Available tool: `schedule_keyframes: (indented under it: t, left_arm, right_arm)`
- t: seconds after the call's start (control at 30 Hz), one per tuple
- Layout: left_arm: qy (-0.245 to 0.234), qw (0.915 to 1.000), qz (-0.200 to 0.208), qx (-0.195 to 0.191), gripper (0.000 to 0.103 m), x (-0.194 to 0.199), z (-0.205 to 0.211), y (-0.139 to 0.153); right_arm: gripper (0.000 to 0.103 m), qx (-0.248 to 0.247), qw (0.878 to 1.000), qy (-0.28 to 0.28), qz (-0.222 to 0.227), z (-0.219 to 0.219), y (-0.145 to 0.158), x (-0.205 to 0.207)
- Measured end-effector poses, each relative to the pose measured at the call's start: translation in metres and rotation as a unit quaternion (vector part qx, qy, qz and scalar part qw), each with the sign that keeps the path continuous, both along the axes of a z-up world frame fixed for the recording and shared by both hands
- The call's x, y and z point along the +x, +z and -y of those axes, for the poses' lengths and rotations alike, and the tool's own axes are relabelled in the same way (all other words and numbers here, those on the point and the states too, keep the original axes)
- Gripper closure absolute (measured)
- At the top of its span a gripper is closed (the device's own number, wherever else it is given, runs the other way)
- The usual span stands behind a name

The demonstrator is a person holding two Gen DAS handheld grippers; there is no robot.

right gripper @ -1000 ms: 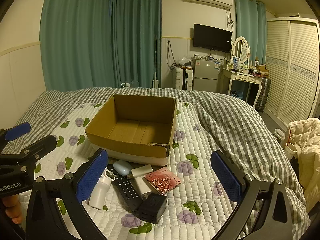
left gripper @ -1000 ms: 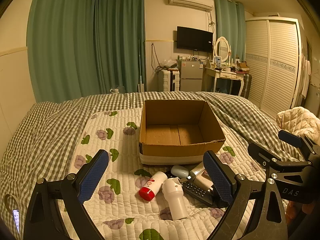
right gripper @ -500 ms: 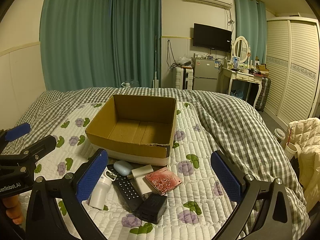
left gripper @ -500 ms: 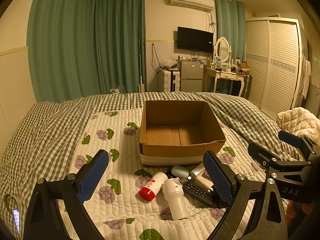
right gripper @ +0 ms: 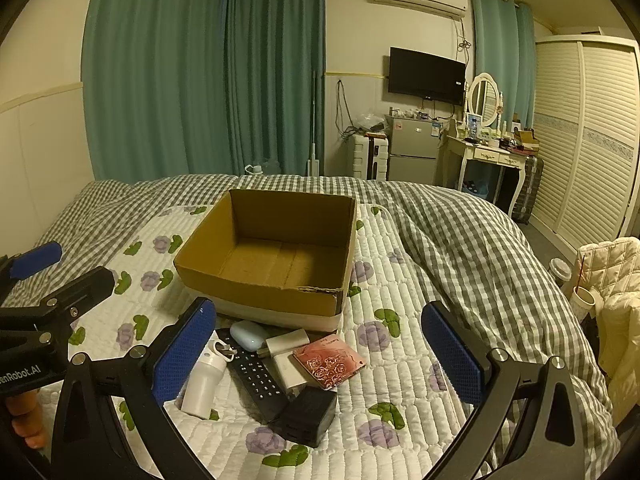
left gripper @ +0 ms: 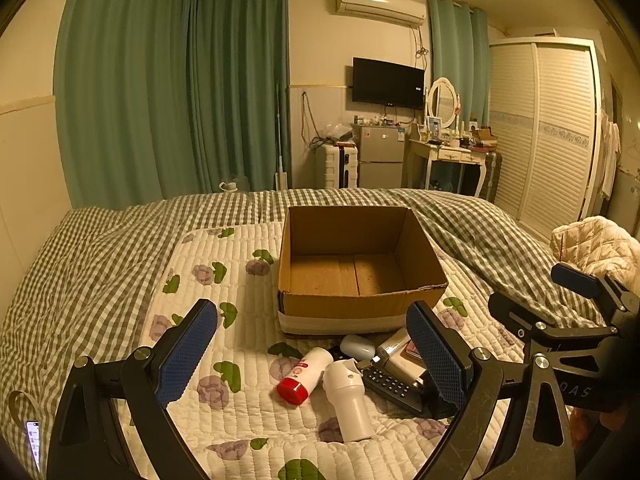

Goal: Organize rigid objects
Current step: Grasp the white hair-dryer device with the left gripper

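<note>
An empty open cardboard box (left gripper: 360, 272) (right gripper: 272, 256) sits on the quilted bed. In front of it lies a pile: a white bottle with a red cap (left gripper: 306, 374), a white cylinder bottle (left gripper: 348, 404) (right gripper: 204, 380), a black remote (right gripper: 256, 376) (left gripper: 390, 388), a pale blue case (right gripper: 248, 334) (left gripper: 357, 346), white adapters (right gripper: 286, 344), a pink rose-patterned card (right gripper: 329, 364) and a black block (right gripper: 308, 410). My left gripper (left gripper: 312, 360) is open and empty above the pile. My right gripper (right gripper: 320, 360) is open and empty over it too.
The bed has a white floral quilt (left gripper: 224, 320) and a grey checked duvet (right gripper: 460, 240). A cream jacket (right gripper: 616, 280) and cups (right gripper: 582, 300) are at the right. Each gripper shows in the other's view, the right one (left gripper: 568, 320) and the left one (right gripper: 44, 304).
</note>
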State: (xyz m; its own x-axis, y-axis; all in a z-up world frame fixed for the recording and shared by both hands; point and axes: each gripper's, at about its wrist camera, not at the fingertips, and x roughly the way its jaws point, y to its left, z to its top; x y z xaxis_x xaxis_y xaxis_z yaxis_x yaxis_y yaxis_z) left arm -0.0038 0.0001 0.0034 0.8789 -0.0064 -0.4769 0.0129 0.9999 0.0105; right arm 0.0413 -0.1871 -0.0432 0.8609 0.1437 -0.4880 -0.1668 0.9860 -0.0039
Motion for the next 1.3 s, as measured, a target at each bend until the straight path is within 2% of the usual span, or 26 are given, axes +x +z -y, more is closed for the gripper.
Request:
schedule_keyframes:
  t: [0.13, 0.2, 0.4, 0.5, 0.57, 0.63, 0.73, 0.97, 1.0, 1.07, 1.1, 1.17, 1.3]
  left_arm:
    - [0.006, 0.9999, -0.010, -0.002, 0.005, 0.006, -0.003, -0.008]
    - [0.013, 0.9993, -0.034, -0.001, 0.006, 0.015, -0.005, -0.022]
    - [0.037, 0.9931, -0.110, 0.021, 0.006, 0.042, -0.008, -0.071]
    - [0.036, 0.9895, -0.139, 0.018, 0.006, 0.047, -0.010, -0.088]
    - [0.033, 0.9881, -0.149, 0.020, 0.006, 0.048, -0.008, -0.094]
    - [0.029, 0.9873, -0.156, 0.015, 0.006, 0.048, -0.006, -0.097]
    - [0.023, 0.9850, -0.171, -0.002, 0.006, 0.053, -0.001, -0.099]
    - [0.012, 0.9716, -0.236, 0.009, 0.008, 0.075, 0.023, -0.127]
    - [0.010, 0.9687, -0.248, 0.010, 0.010, 0.079, 0.026, -0.134]
    - [0.011, 0.9646, -0.263, 0.021, 0.030, 0.083, 0.030, -0.143]
    - [0.011, 0.9624, -0.270, 0.021, 0.033, 0.085, 0.031, -0.146]
    - [-0.008, 0.9620, -0.273, 0.003, 0.062, 0.085, 0.030, -0.146]
    - [-0.008, 0.9675, -0.252, 0.023, 0.062, 0.077, 0.037, -0.135]
  right_arm:
    - [0.000, -0.004, 1.000, -0.001, -0.014, -0.001, -0.005, 0.002]
    - [0.000, -0.007, 0.999, -0.003, -0.034, -0.003, -0.013, 0.008]
    - [0.000, -0.055, 0.987, 0.004, -0.152, -0.010, -0.075, 0.036]
    - [0.002, -0.047, 0.975, 0.010, -0.215, -0.009, -0.108, 0.047]
    - [0.011, -0.039, 0.969, 0.011, -0.243, -0.008, -0.123, 0.051]
    - [0.034, -0.031, 0.966, 0.016, -0.256, -0.007, -0.131, 0.054]
    - [0.055, -0.001, 0.961, 0.026, -0.274, -0.003, -0.136, 0.057]
    - [0.063, 0.004, 0.967, 0.008, -0.253, 0.006, -0.118, 0.052]
    - [0.064, 0.005, 0.968, 0.007, -0.252, 0.008, -0.116, 0.052]
    - [0.064, 0.000, 0.970, 0.004, -0.245, 0.008, -0.112, 0.054]
    - [0.064, -0.003, 0.971, 0.004, -0.240, 0.008, -0.111, 0.054]
    - [0.065, -0.011, 0.973, 0.004, -0.232, 0.009, -0.107, 0.053]
    - [0.065, -0.019, 0.976, 0.007, -0.215, 0.006, -0.099, 0.050]
